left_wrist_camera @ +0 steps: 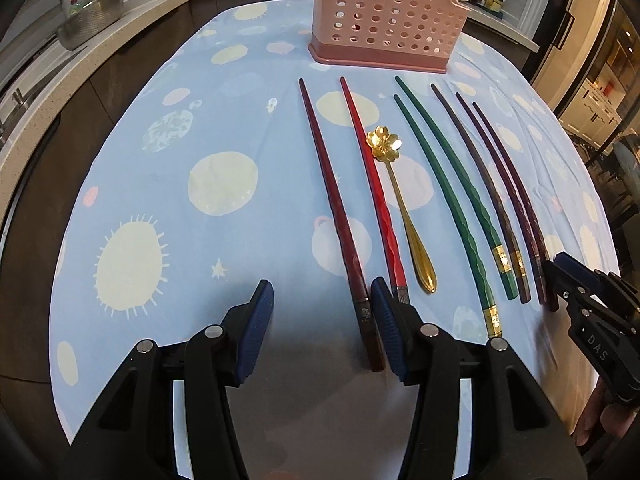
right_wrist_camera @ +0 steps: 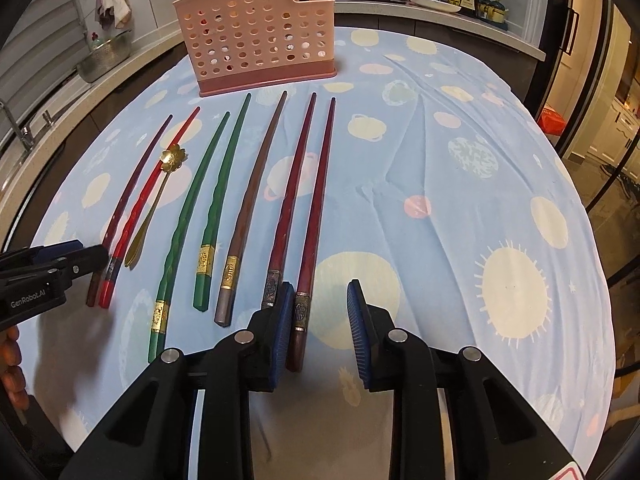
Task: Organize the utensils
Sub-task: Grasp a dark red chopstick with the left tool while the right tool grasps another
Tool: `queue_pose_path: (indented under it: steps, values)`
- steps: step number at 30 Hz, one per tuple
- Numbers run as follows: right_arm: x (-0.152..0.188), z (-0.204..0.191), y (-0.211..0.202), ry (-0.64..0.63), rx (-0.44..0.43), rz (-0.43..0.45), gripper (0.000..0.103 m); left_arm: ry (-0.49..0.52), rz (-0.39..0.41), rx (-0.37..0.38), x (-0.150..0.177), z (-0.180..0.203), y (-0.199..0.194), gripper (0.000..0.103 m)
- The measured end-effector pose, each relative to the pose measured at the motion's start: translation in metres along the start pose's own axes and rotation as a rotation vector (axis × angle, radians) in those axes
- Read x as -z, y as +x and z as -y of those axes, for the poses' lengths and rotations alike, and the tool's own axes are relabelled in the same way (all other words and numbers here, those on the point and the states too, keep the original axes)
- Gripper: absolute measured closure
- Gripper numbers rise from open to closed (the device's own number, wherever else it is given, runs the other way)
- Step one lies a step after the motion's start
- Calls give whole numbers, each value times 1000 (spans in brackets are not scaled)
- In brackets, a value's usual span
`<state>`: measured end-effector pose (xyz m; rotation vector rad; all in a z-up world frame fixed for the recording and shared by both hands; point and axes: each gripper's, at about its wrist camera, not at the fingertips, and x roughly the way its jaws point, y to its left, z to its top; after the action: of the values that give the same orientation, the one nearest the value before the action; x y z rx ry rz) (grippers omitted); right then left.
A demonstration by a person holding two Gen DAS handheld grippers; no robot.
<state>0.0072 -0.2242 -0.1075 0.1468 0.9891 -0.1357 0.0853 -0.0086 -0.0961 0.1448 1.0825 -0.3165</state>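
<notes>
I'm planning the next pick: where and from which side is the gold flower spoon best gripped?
Grip the gold flower spoon on its slim stem between the flower bowl and the thicker handle end, probably from above with the jaws across the stem. It lies flat on the tablecloth, and a red chopstick runs close along one side, so keep the fingers narrow.

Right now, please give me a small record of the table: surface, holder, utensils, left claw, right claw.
surface: blue cloth with pale spots
holder: pink rack, at far edge
utensils: seven chopsticks in a row; gold spoon among them
left claw: open, darkest red chopstick between the pads
right claw: open, rightmost chopstick between the pads
</notes>
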Motion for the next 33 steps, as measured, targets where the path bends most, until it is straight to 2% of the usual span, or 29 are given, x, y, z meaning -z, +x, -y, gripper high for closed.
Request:
queue_pose_path:
  steps: [13,18,21,23,24,26,28,33]
  values:
    - [7,2,-4,-6,1,-3,81,40,14,-28,15,5,-7,55]
    - [10,2,-6,-13,0,-6,86,42,15,-25,21,3,-10,60]
    - [10,2,-7,-16,-5,-8,92,37,13,-23,22,0,-12,66]
    - [11,2,-7,-16,-9,-11,96,33,11,-22,23,-2,-13,74]
    - [12,2,-8,-16,-10,-12,96,30,10,-20,23,-3,-14,77]
    - [13,2,-10,-16,-11,-14,96,24,4,-9,24,-7,-15,90]
    - [13,3,-11,-11,-16,-14,96,14,-6,8,24,-10,-16,96]
    - [11,8,-21,6,-30,-1,96,5,-4,22,23,-15,-23,96]
